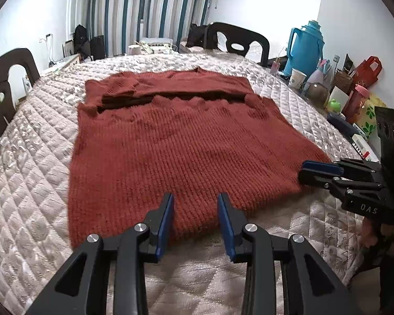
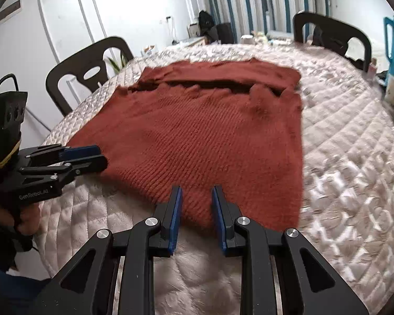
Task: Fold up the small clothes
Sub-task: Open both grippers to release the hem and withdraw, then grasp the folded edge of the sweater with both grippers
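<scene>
Two grippers sit low at the near hem of a rust-red knitted sweater [image 1: 176, 141], which lies flat across the middle of a quilted pale tablecloth [image 1: 34, 183], its far part folded over so that a dark gap runs across the upper centre of the garment. In the left wrist view, the left gripper [image 1: 195, 204] fills the bottom centre; its blue-padded jaws stand apart, with the sweater's hem showing in the gap and neither pad pressing on it. The right gripper [image 1: 306, 172] comes in from the right edge of that view, its tips at the sweater's corner. From the right wrist view, the right gripper [image 2: 197, 197] is at the bottom centre, jaws likewise spread with knit between them; the blur makes contact hard to judge, but the pads seem clear of the fabric. The left gripper [image 2: 99, 157] reaches in from the left edge there, above a hand [image 2: 21, 220] on its grip. Dark chairs [image 1: 236, 40] ring the table, and a blue thermos jug [image 1: 306, 47] stands among clutter at the upper right of the left view.
</scene>
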The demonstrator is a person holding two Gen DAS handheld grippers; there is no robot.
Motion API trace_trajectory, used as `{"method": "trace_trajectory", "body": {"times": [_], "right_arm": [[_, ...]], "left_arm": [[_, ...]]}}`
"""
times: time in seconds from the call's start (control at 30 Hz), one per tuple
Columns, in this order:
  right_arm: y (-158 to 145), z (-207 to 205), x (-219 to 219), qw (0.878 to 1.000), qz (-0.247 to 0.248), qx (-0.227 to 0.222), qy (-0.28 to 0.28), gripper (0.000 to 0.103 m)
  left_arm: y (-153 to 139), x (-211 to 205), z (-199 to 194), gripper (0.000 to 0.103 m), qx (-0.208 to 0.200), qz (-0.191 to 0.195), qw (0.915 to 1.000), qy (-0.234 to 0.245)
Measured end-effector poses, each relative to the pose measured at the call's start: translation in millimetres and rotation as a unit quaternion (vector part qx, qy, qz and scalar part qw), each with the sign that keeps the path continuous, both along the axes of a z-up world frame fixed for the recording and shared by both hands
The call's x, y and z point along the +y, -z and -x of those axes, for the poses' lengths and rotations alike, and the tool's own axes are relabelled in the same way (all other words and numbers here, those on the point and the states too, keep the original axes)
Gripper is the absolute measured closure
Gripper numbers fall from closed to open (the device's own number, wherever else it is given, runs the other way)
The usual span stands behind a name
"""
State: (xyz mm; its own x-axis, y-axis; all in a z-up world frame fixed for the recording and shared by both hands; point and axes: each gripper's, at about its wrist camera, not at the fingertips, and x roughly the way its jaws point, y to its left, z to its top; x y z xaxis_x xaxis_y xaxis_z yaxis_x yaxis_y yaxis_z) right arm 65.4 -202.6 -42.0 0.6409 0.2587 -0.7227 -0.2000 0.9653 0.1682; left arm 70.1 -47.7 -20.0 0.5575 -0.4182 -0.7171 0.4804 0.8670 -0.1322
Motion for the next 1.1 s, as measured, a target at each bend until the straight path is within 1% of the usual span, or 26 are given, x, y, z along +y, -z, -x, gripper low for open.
{"method": "trace_trajectory", "body": {"times": [0.13,0.17,0.2,0.27,0.33,0.43,0.57,0.6,0.63,0.67,0.7,0.77,0.83,0.9,1.03,1.1], "right_arm": [[-5,8,-16,1.0,-0.003,-0.007,0.024,0.079],[-5,10,-22,0.999,-0.006,-0.007,0.033,0.079],[-3,10,-26,0.999,-0.008,-0.005,0.039,0.079],[6,10,-35,0.998,-0.014,0.011,0.055,0.079],[6,13,-37,0.998,-0.028,0.006,0.056,0.079],[1,16,-37,0.998,-0.023,0.001,0.055,0.079],[-6,24,-46,0.998,-0.028,-0.012,0.062,0.078],[-8,27,-49,0.997,-0.031,-0.016,0.067,0.074],[-10,31,-53,0.997,-0.037,-0.02,0.071,0.063],[-11,33,-56,0.996,-0.04,-0.021,0.076,0.06],[-11,38,-61,0.995,-0.042,-0.023,0.083,0.059],[-9,42,-66,0.995,-0.044,-0.018,0.09,0.059],[-4,45,-69,0.994,-0.042,-0.009,0.097,0.059],[2,45,-69,0.994,-0.04,0.0,0.098,0.059],[10,43,-65,0.995,-0.044,0.011,0.093,0.059],[9,40,-60,0.996,-0.039,0.006,0.08,0.059]], "left_arm": [[-4,9,0,0.066,-0.008,-0.003,0.9998,-0.019],[-3,13,-1,0.063,-0.007,-0.002,0.9997,-0.025],[0,15,-3,0.06,-0.004,-0.001,0.9996,-0.029],[7,19,-7,0.06,0.007,-0.005,0.9992,-0.04],[11,21,-7,0.06,0.011,-0.004,0.999,-0.043],[6,25,-3,0.06,0.005,0.002,0.9989,-0.047],[0,41,1,0.054,-0.003,0.013,0.9979,-0.063],[-1,46,2,0.053,-0.004,0.015,0.9975,-0.069],[-1,51,3,0.053,-0.006,0.017,0.9969,-0.076],[-2,57,4,0.05,-0.007,0.019,0.9963,-0.083],[-2,63,5,0.044,-0.008,0.023,0.9956,-0.09],[-1,73,7,0.038,-0.011,0.031,0.9942,-0.103],[2,81,8,0.037,-0.011,0.036,0.9929,-0.113],[6,85,7,0.029,-0.004,0.042,0.9922,-0.117],[18,82,2,0.029,0.018,0.05,0.9924,-0.111],[19,77,1,0.029,0.014,0.052,0.9931,-0.104]]}}
